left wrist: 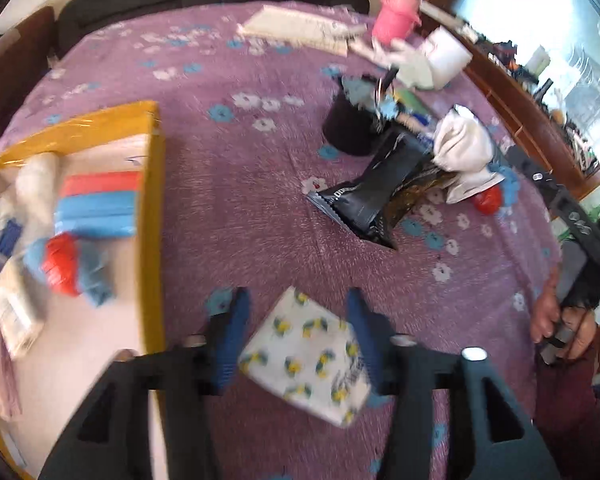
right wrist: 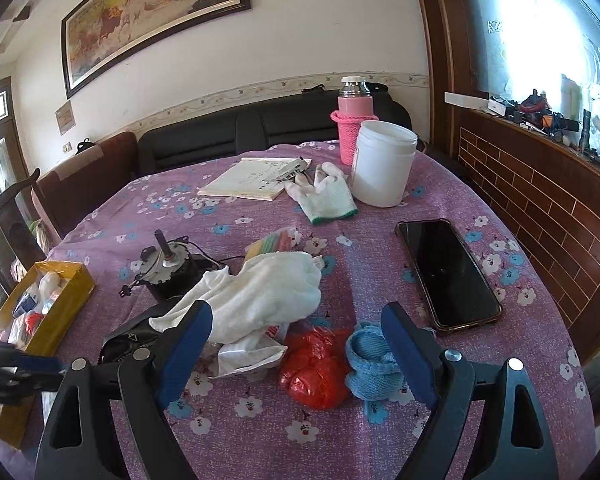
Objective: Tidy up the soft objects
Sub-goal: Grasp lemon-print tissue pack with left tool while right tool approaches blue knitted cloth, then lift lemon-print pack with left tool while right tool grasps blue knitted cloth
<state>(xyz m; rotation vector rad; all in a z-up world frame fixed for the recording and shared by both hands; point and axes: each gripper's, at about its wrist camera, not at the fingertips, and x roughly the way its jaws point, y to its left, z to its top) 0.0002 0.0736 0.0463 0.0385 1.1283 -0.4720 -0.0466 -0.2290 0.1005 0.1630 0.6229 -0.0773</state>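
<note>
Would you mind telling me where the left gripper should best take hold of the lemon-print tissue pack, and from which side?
Probably across its two long edges, from above. The tissue pack lies flat on the tablecloth, turned diagonally between the fingers of the left gripper, which already straddle its middle. It looks soft, so a gentle squeeze mid-length should do.

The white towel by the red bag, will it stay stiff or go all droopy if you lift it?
Probably droopy: the white towel lies crumpled in soft folds. It looks light, and might drag the packet under it.
</note>
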